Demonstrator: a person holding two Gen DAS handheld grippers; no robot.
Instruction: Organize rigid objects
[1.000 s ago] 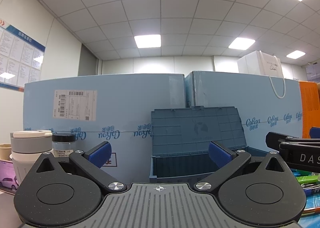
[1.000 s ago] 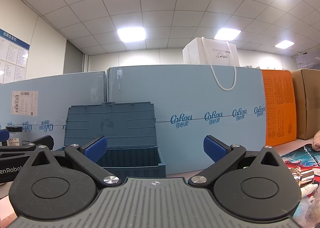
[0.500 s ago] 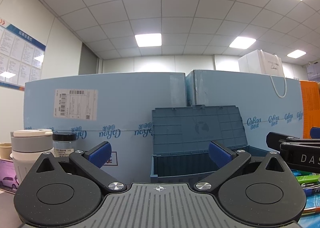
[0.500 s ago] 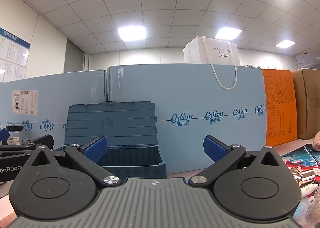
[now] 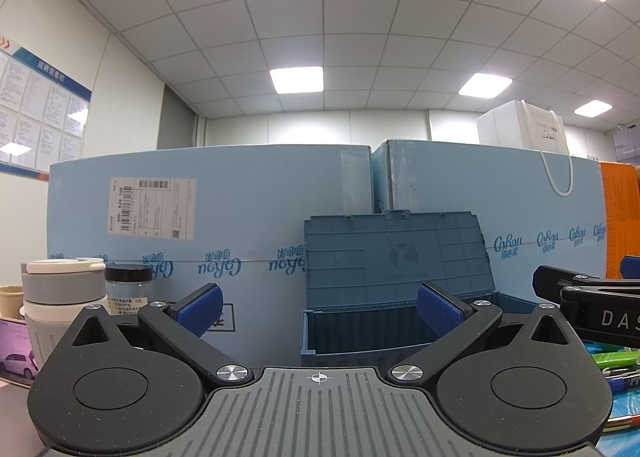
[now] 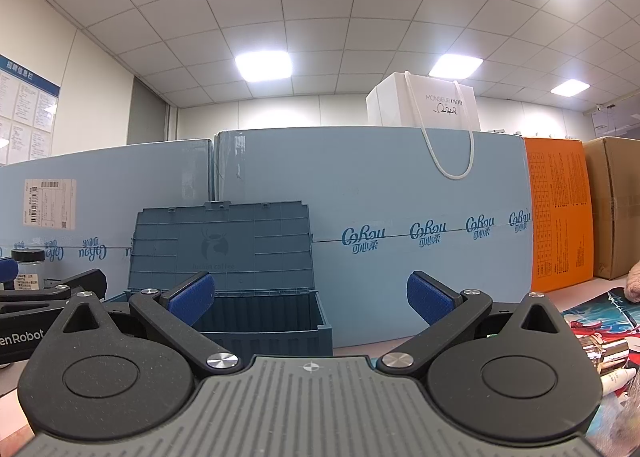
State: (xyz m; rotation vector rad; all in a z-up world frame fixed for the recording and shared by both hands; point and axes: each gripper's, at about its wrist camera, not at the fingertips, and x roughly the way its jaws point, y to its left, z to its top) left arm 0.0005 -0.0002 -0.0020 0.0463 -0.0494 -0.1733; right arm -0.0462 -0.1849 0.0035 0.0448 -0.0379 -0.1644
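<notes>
Nothing has moved in the last second. Both the left gripper [image 5: 318,307] and right gripper [image 6: 310,295] hover spread apart and empty before the open blue box [image 5: 394,297], so sorting has not begun.

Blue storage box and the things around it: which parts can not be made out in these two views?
- Blue storage box floor: hidden in both views by its own front wall, so any contents cannot be told.
- Pens, left wrist view: cut off by the right edge and covered by the right gripper.
- Small tubes, right wrist view: cut off by the right edge.
- Jar label: too small to read.
- Table directly below: hidden by the left gripper.
</notes>
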